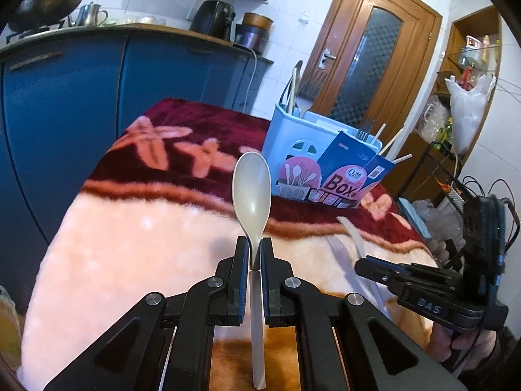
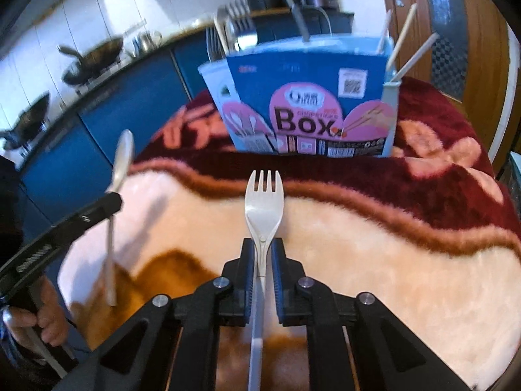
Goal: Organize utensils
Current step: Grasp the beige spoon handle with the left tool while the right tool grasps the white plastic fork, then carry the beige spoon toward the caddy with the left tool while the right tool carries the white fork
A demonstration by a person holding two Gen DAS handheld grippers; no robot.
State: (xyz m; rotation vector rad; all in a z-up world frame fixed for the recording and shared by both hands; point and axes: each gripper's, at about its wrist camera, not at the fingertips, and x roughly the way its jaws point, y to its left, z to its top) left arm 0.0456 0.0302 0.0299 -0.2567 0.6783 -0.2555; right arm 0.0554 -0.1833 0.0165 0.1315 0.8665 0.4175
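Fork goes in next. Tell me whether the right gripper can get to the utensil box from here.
Probably yes. The right gripper, jaws shut on the fork, faces the box across bare blanket; nothing lies between.

— Where are you working here?

— You are standing in a home kitchen: a wok [image 1: 49,1] is sitting on the stove above blue cabinets [image 1: 65,104], white tiles [image 1: 286,49] are lining the wall, and a wooden door [image 1: 371,62] is closing off the room.

Left claw [image 1: 255,254] clamped on spoon [image 1: 252,185], right claw [image 2: 262,255] clamped on fork [image 2: 264,202], both raised side by side
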